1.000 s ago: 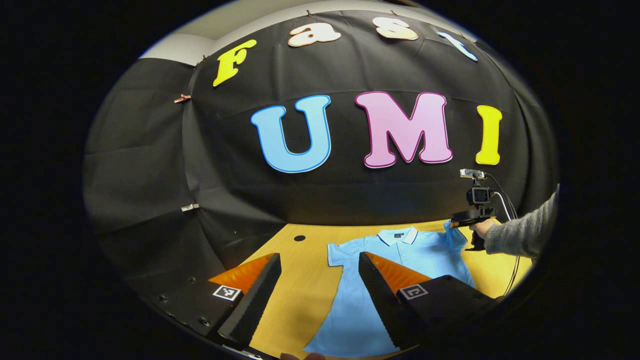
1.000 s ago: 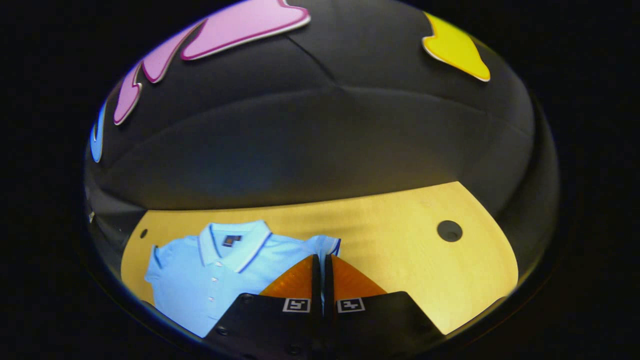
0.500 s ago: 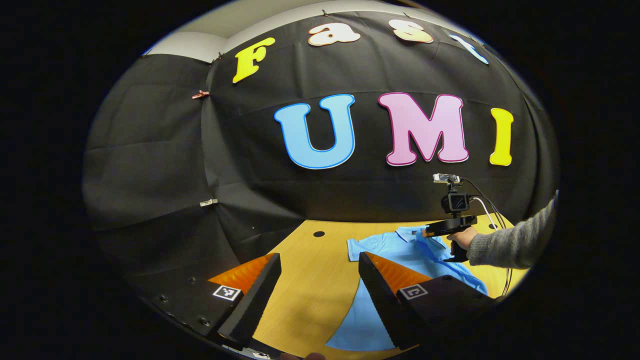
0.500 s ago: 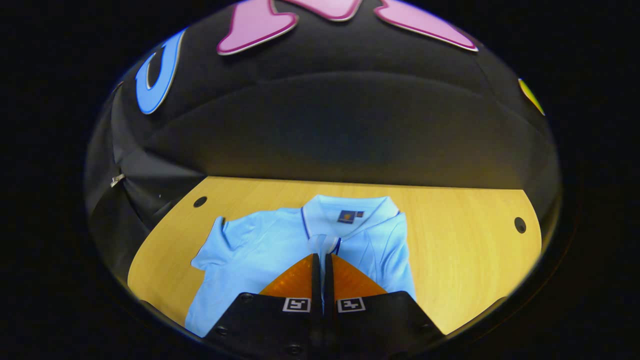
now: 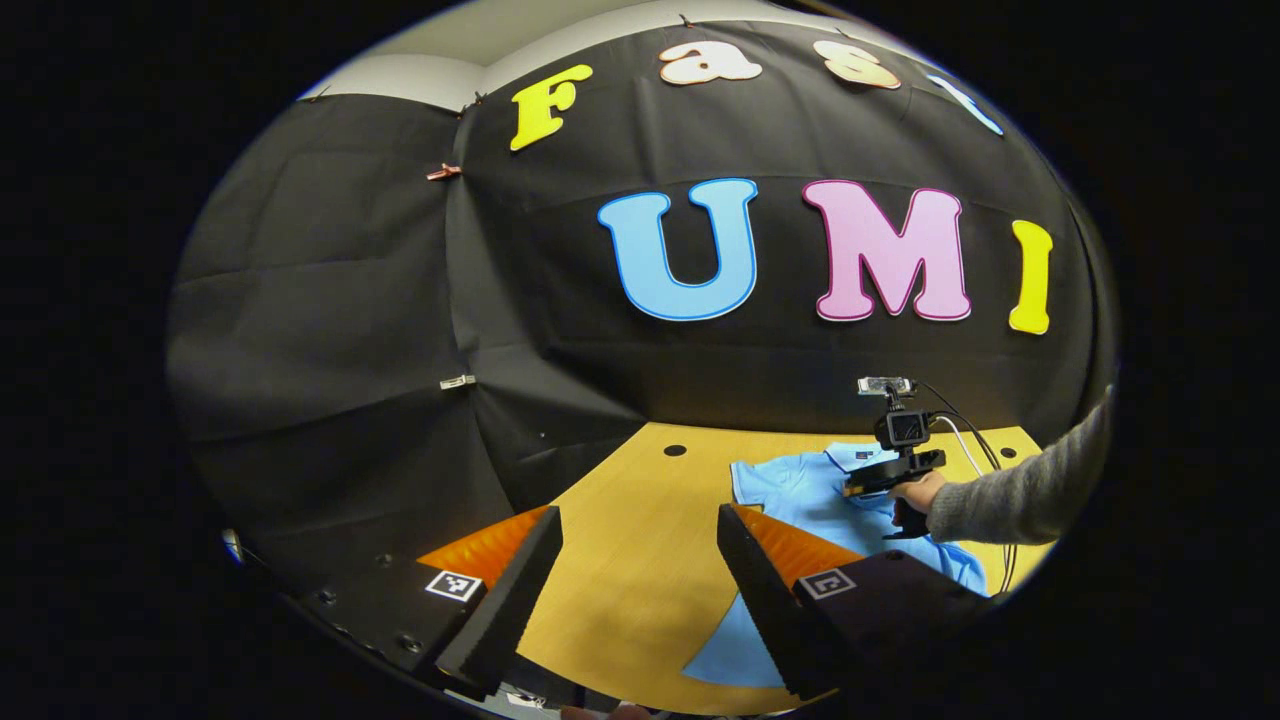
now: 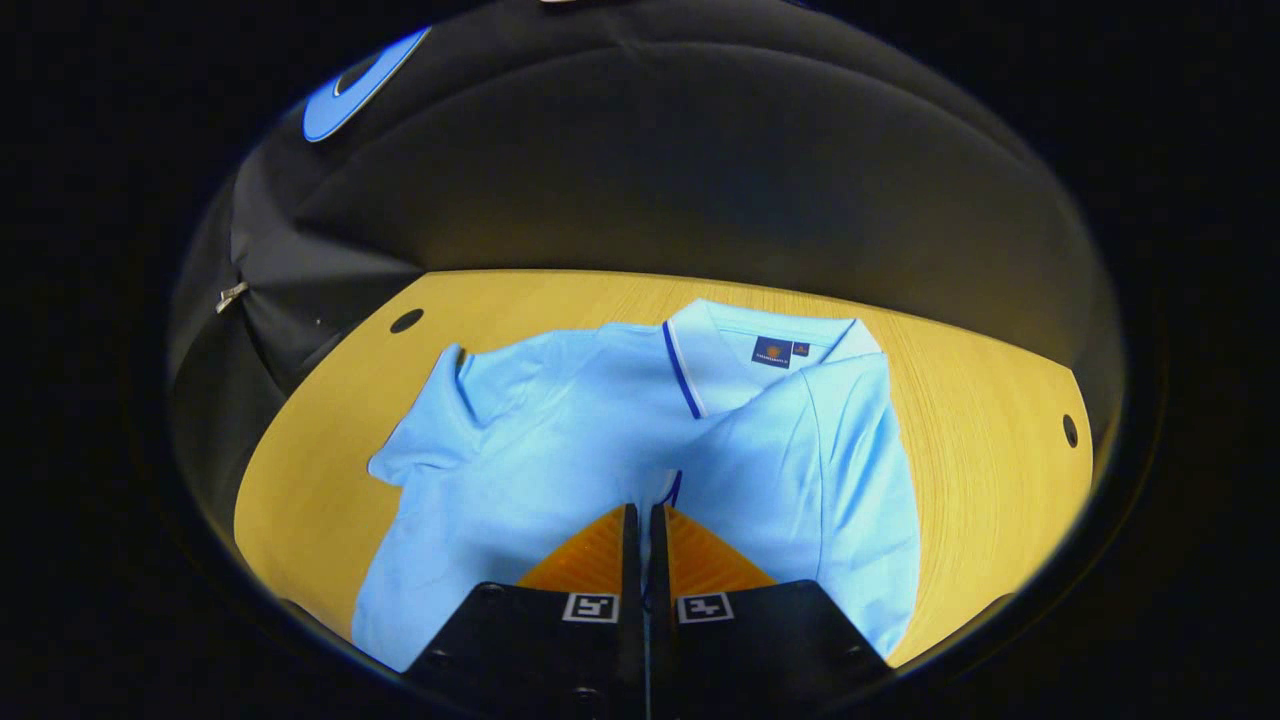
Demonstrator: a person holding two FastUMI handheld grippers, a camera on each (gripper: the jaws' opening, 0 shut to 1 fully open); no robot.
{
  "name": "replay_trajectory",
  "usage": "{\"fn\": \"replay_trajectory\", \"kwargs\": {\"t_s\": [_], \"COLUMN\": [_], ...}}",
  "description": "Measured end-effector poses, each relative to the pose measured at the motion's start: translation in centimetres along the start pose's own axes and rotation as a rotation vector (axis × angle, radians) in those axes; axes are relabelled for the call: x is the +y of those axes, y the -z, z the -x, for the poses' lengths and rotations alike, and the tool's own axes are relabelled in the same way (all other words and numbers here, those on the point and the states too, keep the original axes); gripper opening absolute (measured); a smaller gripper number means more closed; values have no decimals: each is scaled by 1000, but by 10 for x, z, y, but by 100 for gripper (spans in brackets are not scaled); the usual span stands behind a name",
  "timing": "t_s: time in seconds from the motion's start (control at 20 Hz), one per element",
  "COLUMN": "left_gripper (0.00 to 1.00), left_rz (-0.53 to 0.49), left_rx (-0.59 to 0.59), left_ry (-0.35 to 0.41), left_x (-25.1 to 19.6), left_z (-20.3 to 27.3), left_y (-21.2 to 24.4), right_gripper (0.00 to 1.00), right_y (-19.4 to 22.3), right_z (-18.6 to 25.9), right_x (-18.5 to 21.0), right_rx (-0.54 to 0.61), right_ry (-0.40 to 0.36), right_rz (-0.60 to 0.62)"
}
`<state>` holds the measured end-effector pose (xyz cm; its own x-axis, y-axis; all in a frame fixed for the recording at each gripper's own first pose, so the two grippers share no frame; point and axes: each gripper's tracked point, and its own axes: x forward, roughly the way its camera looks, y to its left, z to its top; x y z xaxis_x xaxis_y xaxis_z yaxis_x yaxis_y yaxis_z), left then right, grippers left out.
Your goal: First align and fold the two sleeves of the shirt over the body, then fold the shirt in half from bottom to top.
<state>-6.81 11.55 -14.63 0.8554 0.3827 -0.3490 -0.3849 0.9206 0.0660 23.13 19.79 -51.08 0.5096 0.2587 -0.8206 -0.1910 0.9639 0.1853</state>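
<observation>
One sleeve (image 6: 840, 440) of the shirt (image 6: 520, 470) lies folded over the body on the surface (image 6: 980, 420), its cuff pinched between the right gripper's (image 6: 645, 520) pressed jaws. Off to the shirt's side, the left gripper (image 5: 640, 530) hangs above bare wood, jaws spread, holding nothing.

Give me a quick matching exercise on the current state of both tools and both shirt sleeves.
Things:
1. Left tool
2. Right tool
3. Right sleeve
4. Left sleeve

States:
A. lying flat, spread out on the table
B. open, holding nothing
C. pulled over the shirt body
D. shut on fabric

Pairs: 1-B, 2-D, 3-C, 4-A
</observation>
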Motion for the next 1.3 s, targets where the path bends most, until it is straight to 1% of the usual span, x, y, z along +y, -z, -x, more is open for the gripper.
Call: {"fn": "replay_trajectory", "kwargs": {"t_s": [0.05, 0.1, 0.15, 0.2, 0.25, 0.35, 0.45, 0.55, 0.6, 0.65, 0.7, 0.9, 1.05, 1.3], "left_gripper": [99, 99, 99, 99, 99, 99, 99, 99, 99, 99, 99, 99, 99, 99], "left_rz": [0, 0, -1, -2, -5, -7, -12, -17, -19, -21, -24, -30, -34, -44], "left_rx": [0, 0, -1, -2, -4, -6, -10, -9, -10, -8, -6, -26, -44, -64], "left_ry": [0, -1, 1, 2, 4, 10, 21, 34, 44, 57, 69, 121, 164, 247], "left_x": [0, 1, 1, 1, 0, -1, -3, -6, -8, -12, -16, -33, -49, -87], "left_z": [-1, -2, -3, -5, -8, -11, -14, -19, -21, -24, -29, -51, -73, -117], "left_y": [0, 0, -2, -2, -3, -6, -7, -8, -9, -8, -8, -15, -22, -26], "right_gripper": [10, 15, 17, 9, 19, 31, 55, 62, 77, 85, 87, 86, 89, 88], "right_y": [1, 2, 1, 1, 1, -1, -6, -14, -21, -28, -35, -62, -81, -108], "right_z": [-1, -1, -2, -2, -2, -1, 3, 12, 19, 28, 40, 110, 180, 312], "right_x": [1, 2, 1, 2, 4, 8, 8, 10, 7, 7, 9, 11, 16, 5], "right_rx": [-2, -1, -4, -3, -4, -13, -47, -96, -131, -162, -197, -343, -461, -664], "right_ry": [-5, -6, -3, -2, -7, -21, -17, -23, -16, -23, -31, -53, -75, -49], "right_rz": [-4, -5, -4, -8, -14, -24, -17, -19, -20, -23, -26, -23, -36, -62]}}
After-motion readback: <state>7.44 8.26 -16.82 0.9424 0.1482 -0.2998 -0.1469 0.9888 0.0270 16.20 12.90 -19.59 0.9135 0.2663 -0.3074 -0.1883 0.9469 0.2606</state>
